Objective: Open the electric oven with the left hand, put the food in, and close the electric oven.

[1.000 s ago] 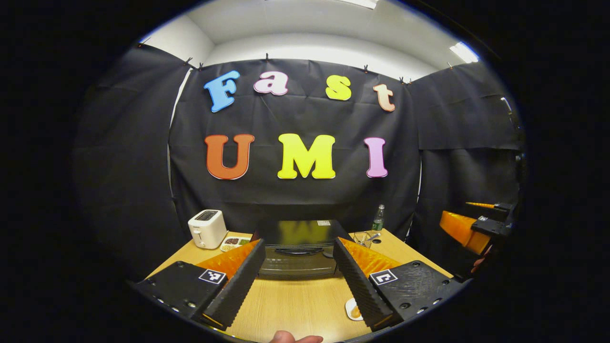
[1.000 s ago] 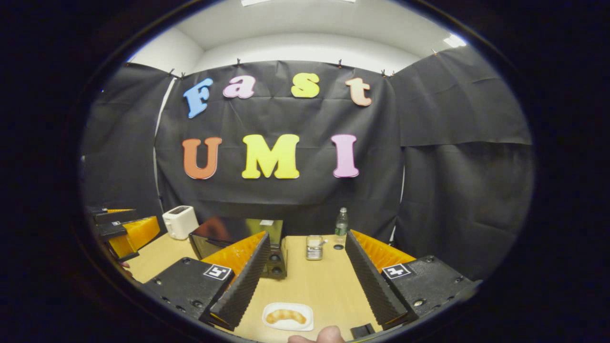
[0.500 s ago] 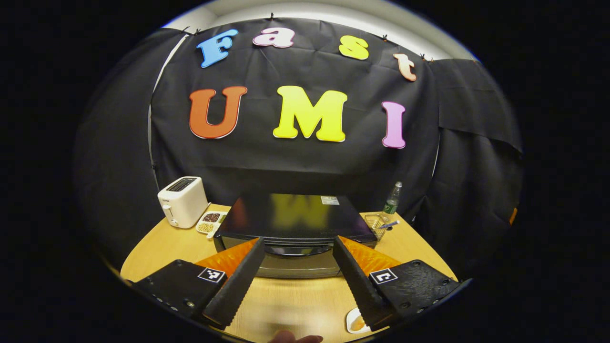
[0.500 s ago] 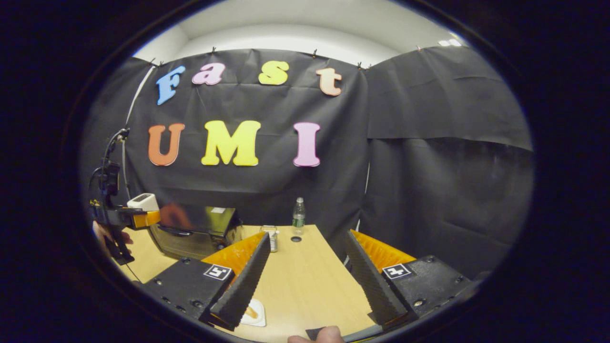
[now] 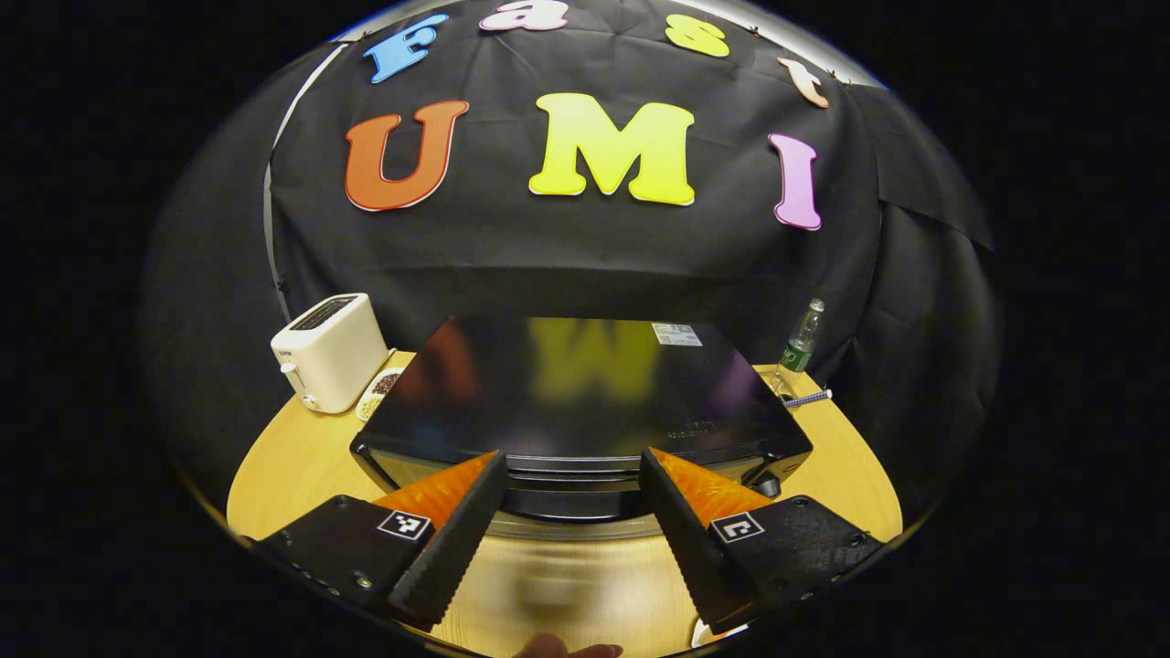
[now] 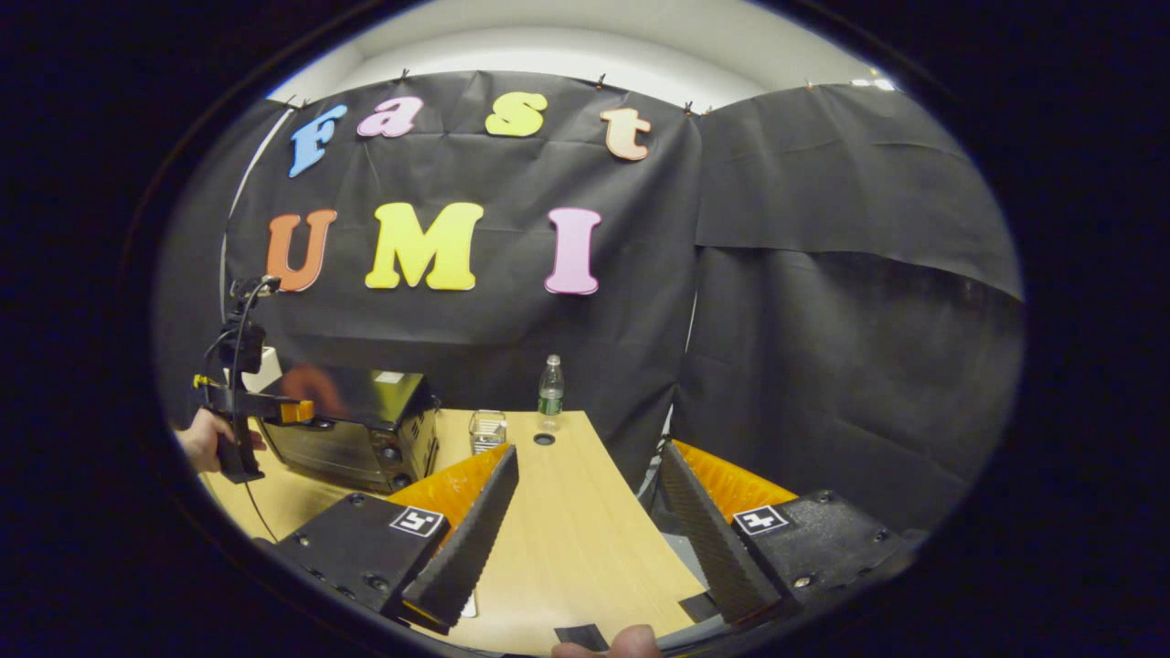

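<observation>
The black electric oven (image 5: 585,388) stands mid-table with its door closed. Its dark door handle (image 5: 569,482) lies just beyond my left gripper (image 5: 571,461), which is open with nothing between its fingers. A sliver of the white food plate (image 5: 717,631) peeks out under the right finger. In the right gripper view the oven (image 6: 352,429) sits at the left, with the left gripper (image 6: 274,407) at its front top edge, held by a hand (image 6: 196,439). My right gripper (image 6: 587,452) hangs open over the table's right part, holding nothing.
A white toaster (image 5: 329,352) and a small dish of seeds (image 5: 379,388) stand left of the oven. Right of the oven are a plastic bottle (image 6: 549,388) and a wire holder (image 6: 486,429). The wooden table's right edge (image 6: 654,535) runs under the right gripper.
My left gripper has moved forward and down to the oven's front, so the oven looms larger. The right gripper has swung right, and the food plate has slid out of its view.
</observation>
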Available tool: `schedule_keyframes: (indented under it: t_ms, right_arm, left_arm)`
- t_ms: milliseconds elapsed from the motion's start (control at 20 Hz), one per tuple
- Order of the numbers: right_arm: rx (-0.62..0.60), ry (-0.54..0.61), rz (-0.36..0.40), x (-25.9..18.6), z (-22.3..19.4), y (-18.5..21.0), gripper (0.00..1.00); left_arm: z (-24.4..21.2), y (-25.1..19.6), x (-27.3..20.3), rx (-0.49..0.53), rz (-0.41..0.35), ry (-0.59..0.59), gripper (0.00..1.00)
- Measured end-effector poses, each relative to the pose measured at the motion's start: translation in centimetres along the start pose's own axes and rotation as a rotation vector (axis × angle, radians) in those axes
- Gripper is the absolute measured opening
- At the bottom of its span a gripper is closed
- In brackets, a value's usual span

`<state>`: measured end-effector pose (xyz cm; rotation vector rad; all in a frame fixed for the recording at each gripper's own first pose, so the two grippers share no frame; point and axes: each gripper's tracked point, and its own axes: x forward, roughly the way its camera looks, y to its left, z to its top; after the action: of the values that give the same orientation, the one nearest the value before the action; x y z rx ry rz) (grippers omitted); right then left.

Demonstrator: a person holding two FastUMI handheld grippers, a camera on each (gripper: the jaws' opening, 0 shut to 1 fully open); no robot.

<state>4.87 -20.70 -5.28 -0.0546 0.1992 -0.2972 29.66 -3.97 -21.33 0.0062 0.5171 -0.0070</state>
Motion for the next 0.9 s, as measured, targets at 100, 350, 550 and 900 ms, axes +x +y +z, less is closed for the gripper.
schedule_keyframes:
  t_ms: [100,350,550,900]
  right_arm:
    - [0.003,0.006,0.007,0.2,-0.2,0.4,1.0]
    - [0.023,0.014,0.036,0.0,-0.4,2.0,1.0]
    - [0.023,0.002,0.045,-0.9,-0.4,2.6,1.0]
    - [0.036,0.031,0.042,-3.4,-2.2,2.8,1.0]
  left_arm:
    - [-0.3,-0.2,0.6,0.032,0.002,0.006,0.95]
    - [-1.2,0.1,-0.5,0.031,-0.01,0.021,0.96]
    - [-3.2,0.0,-2.8,0.03,-0.012,0.064,0.97]
    - [-10.2,0.2,-7.6,-0.056,-0.056,0.176,0.96]
